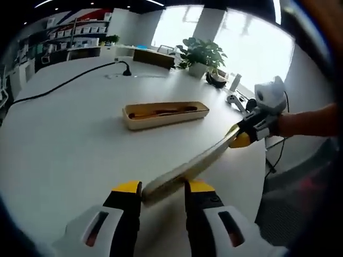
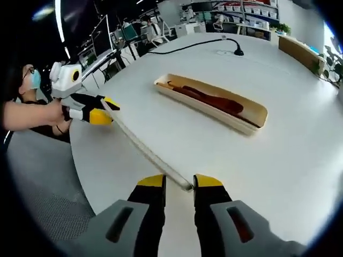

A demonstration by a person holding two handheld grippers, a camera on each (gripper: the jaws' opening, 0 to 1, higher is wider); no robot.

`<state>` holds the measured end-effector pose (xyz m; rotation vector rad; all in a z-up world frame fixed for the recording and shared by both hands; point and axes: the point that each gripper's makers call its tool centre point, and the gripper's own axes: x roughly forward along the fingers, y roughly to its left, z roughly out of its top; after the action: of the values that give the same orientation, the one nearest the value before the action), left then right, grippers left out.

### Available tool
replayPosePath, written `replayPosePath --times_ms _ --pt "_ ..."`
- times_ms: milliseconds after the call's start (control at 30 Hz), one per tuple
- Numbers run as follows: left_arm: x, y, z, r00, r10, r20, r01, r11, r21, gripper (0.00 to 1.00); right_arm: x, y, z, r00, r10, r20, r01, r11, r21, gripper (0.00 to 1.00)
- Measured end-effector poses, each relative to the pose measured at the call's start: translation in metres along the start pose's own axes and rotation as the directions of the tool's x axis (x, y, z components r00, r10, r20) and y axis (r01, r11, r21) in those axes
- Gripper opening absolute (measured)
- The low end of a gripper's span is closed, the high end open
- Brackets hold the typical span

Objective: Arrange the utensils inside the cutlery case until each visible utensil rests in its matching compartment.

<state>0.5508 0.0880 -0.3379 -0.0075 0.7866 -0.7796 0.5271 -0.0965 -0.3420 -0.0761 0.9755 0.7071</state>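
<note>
Currently, both grippers hold one long, flat cream-coloured lid (image 1: 187,167) between them, raised above the white table (image 1: 64,150). In the left gripper view, the left gripper (image 1: 163,191) has its yellow-tipped jaws closed on the near end of the lid. The right gripper (image 1: 242,135) clamps the far end, beyond the table's edge. In the right gripper view, the same arrangement is confirmed from the opposite end: the right gripper (image 2: 179,182) grips the lid (image 2: 144,150) edge-on, and the left gripper (image 2: 104,113) holds the other end.

Further along the table from the lid lies the cutlery case (image 1: 165,114), open, well apart from both grippers. Dark reddish-brown utensils (image 2: 209,98) lie lengthwise inside the case (image 2: 214,107); their individual types and compartments cannot be determined.

Beyond the case, a black cable (image 1: 69,83) runs across the table. A potted plant (image 1: 201,56) stands near the far edge.
</note>
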Motion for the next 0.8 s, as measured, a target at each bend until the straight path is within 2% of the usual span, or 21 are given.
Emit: replayPosePath --times_ms 67,133,167,200,367,500,567,600,633,733,800 --pt "0.002 0.000 -0.005 1.000 0.002 -0.006 -0.002 1.000 -0.006 0.33 -0.002 0.002 -0.002 0.999 0.038 0.011 -0.038 0.998 0.050 0.17" --pt "0.002 0.001 -0.008 1.000 0.003 -0.007 -0.003 1.000 -0.016 0.34 -0.002 0.004 -0.001 0.997 0.073 0.033 -0.077 0.987 0.139 0.18" --pt "0.003 0.001 -0.008 1.000 0.002 -0.007 -0.002 1.000 -0.024 0.34 -0.002 0.004 0.000 0.997 0.075 0.036 -0.079 0.986 0.148 0.18" --pt "0.002 0.001 -0.008 1.000 0.006 -0.007 -0.006 0.999 -0.034 0.34 -0.001 0.003 0.000 0.995 0.079 0.061 -0.089 0.977 0.192 0.19" --pt "0.005 0.005 -0.005 1.000 0.017 -0.005 -0.017 0.999 -0.047 0.36 0.001 0.001 -0.001 0.988 0.100 0.114 -0.127 0.958 0.256 0.19" --pt "0.007 0.011 -0.002 0.999 0.037 0.000 -0.037 0.999 -0.040 0.37 0.001 0.001 0.002 0.975 0.127 0.183 -0.190 0.903 0.385 0.18" --pt "0.008 0.015 0.000 0.997 0.072 0.014 -0.072 0.997 -0.030 0.39 0.002 0.005 -0.003 0.973 0.149 0.175 -0.220 0.823 0.524 0.17" --pt "0.008 0.016 0.000 0.997 0.080 0.011 -0.079 0.996 -0.029 0.39 0.003 0.006 -0.002 0.968 0.152 0.202 -0.238 0.816 0.526 0.16" --pt "0.009 0.018 0.001 0.996 0.088 0.017 -0.087 0.996 -0.031 0.39 0.002 0.005 -0.002 0.965 0.143 0.218 -0.237 0.828 0.508 0.16" --pt "0.010 0.017 0.004 0.997 0.078 0.024 -0.077 0.996 -0.051 0.38 0.001 0.008 -0.002 0.970 0.119 0.212 -0.208 0.858 0.470 0.16" --pt "0.010 0.015 0.004 0.998 0.066 0.025 -0.064 0.997 -0.053 0.38 0.000 0.010 -0.002 0.971 0.125 0.203 -0.210 0.851 0.481 0.16"
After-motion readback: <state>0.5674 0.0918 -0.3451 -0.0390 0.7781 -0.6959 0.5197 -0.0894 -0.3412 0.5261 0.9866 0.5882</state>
